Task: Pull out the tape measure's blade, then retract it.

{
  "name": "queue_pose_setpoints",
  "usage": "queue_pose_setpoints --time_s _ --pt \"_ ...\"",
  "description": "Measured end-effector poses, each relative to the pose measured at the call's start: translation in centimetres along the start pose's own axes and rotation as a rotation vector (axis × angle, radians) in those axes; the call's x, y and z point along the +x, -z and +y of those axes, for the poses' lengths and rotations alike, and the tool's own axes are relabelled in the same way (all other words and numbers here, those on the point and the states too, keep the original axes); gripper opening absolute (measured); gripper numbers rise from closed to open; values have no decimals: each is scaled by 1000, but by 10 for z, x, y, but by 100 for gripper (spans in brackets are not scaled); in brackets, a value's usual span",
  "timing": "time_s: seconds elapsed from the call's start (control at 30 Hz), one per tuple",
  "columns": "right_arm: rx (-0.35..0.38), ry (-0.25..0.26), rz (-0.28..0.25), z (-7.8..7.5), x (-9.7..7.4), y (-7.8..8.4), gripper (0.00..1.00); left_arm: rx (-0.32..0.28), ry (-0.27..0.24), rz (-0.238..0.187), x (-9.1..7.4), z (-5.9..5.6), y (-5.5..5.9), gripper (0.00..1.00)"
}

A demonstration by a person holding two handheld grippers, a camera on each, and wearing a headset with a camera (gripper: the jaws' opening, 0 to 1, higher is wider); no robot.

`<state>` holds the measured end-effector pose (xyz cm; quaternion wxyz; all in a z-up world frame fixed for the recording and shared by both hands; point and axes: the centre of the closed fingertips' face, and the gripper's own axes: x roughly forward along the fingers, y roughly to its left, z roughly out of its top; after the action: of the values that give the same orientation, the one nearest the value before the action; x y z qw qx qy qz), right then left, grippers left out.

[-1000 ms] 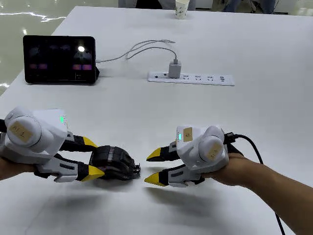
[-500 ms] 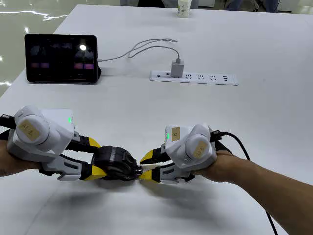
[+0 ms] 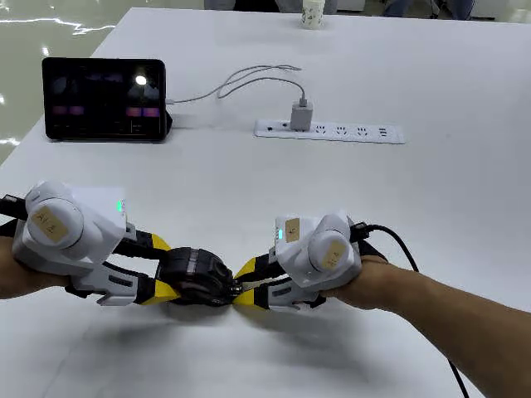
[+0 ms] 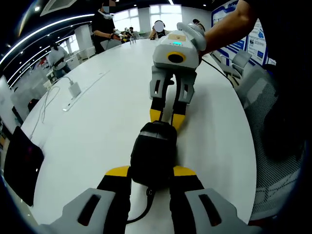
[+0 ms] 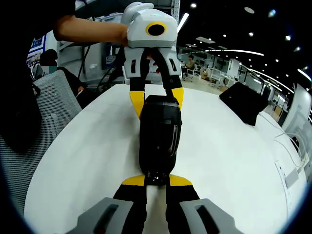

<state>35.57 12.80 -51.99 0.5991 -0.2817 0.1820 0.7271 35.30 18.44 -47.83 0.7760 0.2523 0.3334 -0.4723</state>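
Left hand-held gripper (image 3: 166, 267) of mine clamps the black tape measure (image 3: 196, 272) on the desk (image 3: 249, 191); my right hand-held gripper (image 3: 244, 283) seems pinched on its blade tip (image 5: 157, 178).

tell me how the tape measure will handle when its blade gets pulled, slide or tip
The tape measure looks like a chunky, stiff black case, so it probably won't flex. It lies on the smooth white table, so alone it might slide; the left gripper clamps its sides, which should hold it.
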Motion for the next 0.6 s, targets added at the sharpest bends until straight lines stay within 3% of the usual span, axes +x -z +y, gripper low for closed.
queue_pose_setpoints --time_s 0.6 --pt "-19 3 12 -1 -2 2 9 -4 13 10 1 -1 0 23"
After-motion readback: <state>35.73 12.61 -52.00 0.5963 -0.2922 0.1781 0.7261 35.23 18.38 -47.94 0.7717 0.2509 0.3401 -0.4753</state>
